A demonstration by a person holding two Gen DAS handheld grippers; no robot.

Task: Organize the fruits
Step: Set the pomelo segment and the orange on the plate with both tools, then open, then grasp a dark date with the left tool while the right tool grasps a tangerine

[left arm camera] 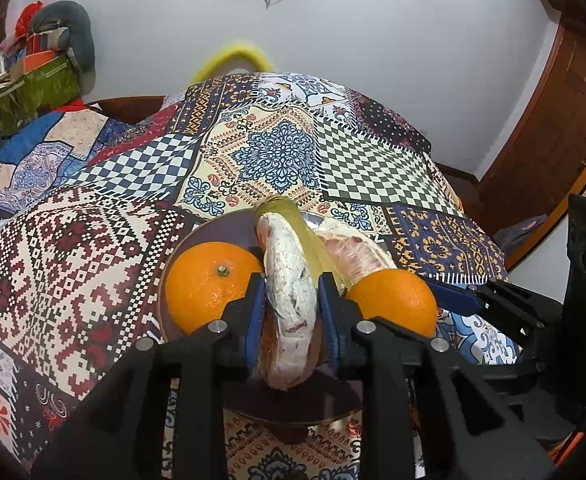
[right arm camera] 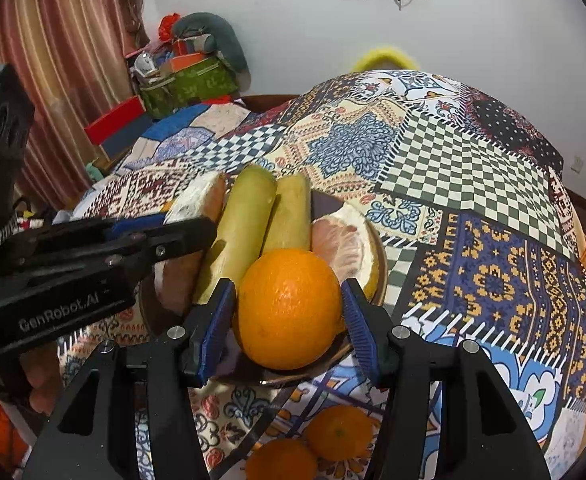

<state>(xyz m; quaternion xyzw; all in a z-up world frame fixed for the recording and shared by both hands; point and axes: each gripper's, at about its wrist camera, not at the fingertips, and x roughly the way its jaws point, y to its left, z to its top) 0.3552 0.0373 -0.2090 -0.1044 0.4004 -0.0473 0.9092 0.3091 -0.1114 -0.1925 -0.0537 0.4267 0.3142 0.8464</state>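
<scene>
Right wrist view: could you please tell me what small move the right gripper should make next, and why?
Probably open the right gripper slightly to release the round orange. Its blue pads seem pressed on both sides, and the fruit already appears to rest on the brown round plate, beside two greenish bananas and a peeled pomelo wedge.

A brown plate [right arm camera: 377, 280] sits on the cloth, full of fruit. One big orange [right arm camera: 289, 312] lies at its near edge. Another orange [left arm camera: 209, 286] lies on the left. Two yellow-green bananas [right arm camera: 249, 224], maybe wrapped, lie between two pale pomelo pieces [right arm camera: 345, 240]. Two small oranges [right arm camera: 339, 434] lie off the plate.
</scene>
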